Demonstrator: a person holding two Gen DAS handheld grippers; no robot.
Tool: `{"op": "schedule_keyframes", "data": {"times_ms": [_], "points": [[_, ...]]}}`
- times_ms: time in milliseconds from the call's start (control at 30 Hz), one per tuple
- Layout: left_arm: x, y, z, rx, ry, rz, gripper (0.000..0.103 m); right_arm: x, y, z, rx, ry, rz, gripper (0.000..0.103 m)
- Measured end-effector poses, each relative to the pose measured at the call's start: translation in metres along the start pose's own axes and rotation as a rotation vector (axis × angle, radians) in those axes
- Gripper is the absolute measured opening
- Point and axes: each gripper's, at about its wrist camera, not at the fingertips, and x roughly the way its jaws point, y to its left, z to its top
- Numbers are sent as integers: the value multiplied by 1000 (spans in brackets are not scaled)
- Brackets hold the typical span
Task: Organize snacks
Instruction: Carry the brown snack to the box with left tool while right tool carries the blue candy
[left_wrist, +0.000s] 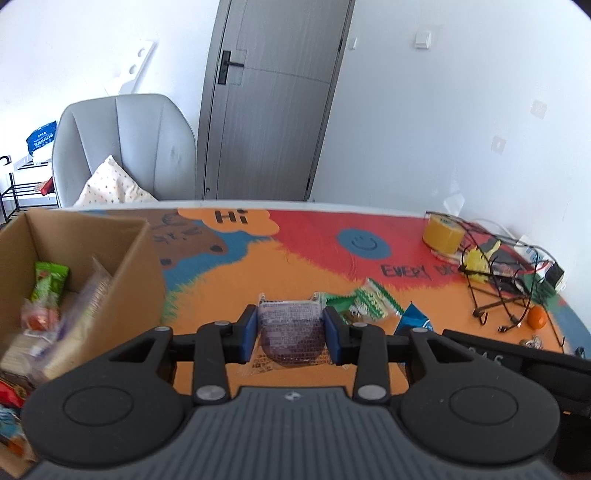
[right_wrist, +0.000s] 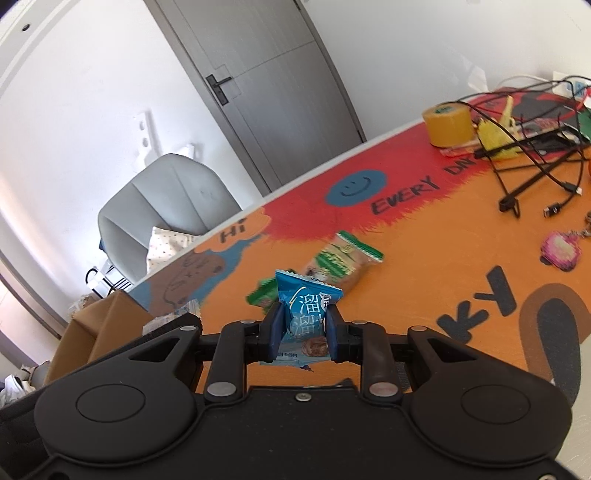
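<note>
the left gripper is clamped on a purple snack pack, held above the table beside the cardboard box. the right gripper is closed on a blue snack packet; a green packet lies mid-table just beyond.

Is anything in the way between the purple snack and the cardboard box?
Nothing visible. The left gripper holds the purple snack above the table; the open cardboard box stands to its left, with only bare table between them. The green snack lies on the other side.

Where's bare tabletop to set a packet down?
Free: the orange stretch between the cardboard box and green packet, and the red area around the smiley. Crowded: right end, around the tape roll and cables.
</note>
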Motion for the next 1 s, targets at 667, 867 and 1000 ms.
{"op": "schedule_keyframes", "data": {"times_ms": [667,867,1000], "points": [[-42,68,38,-84,-107,64,36,3,76,8,-131,-41,124,26],[-50,94,44,-112,-124,106,36,7,98,7,-154,-43,160,26],[-55,111,48,-130,-131,138,37,10,115,6,-175,-41,187,26]]}}
